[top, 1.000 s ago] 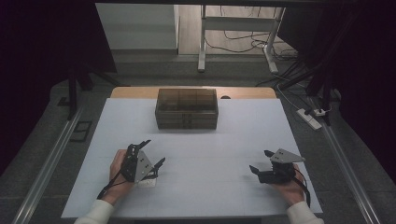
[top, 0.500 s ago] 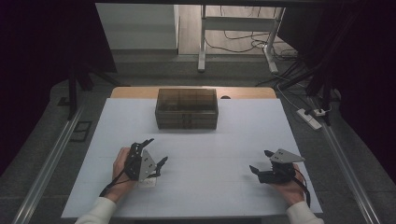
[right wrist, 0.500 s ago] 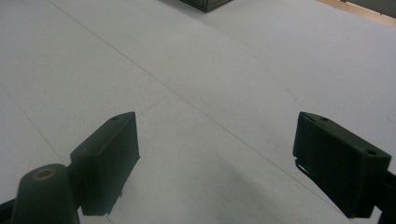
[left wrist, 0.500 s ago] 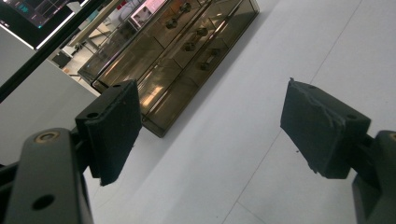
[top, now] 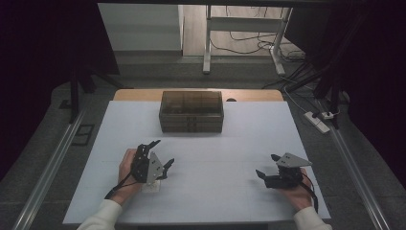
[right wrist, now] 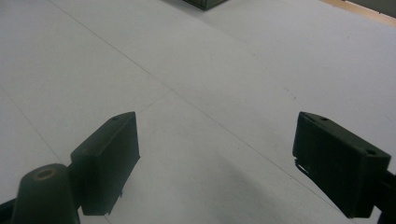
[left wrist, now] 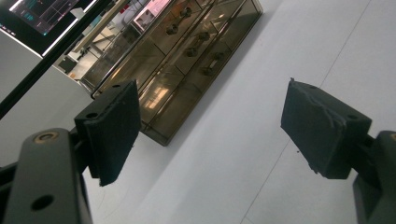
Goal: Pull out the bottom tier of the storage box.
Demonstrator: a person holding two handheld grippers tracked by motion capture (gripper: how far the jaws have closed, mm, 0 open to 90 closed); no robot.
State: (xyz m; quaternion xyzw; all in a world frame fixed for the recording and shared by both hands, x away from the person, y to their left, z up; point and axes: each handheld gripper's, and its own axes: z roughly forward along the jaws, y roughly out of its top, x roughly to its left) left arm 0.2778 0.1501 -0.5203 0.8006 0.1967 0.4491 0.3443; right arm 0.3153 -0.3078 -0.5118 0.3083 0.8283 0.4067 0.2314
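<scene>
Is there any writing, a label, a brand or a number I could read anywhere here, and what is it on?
No text can be read.
Dark screen, top left in the left gripper view: coloured lines and marks, too small and blurred to read.
Clear brown drawer box: no label shows.
Left gripper and right gripper: no markings show.

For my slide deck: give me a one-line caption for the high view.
Two hand-held grippers, left gripper and right gripper, open above a white table, facing a smoky transparent drawer box.

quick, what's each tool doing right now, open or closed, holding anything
Left tool: open, holding nothing.
Right tool: open, holding nothing.
</scene>
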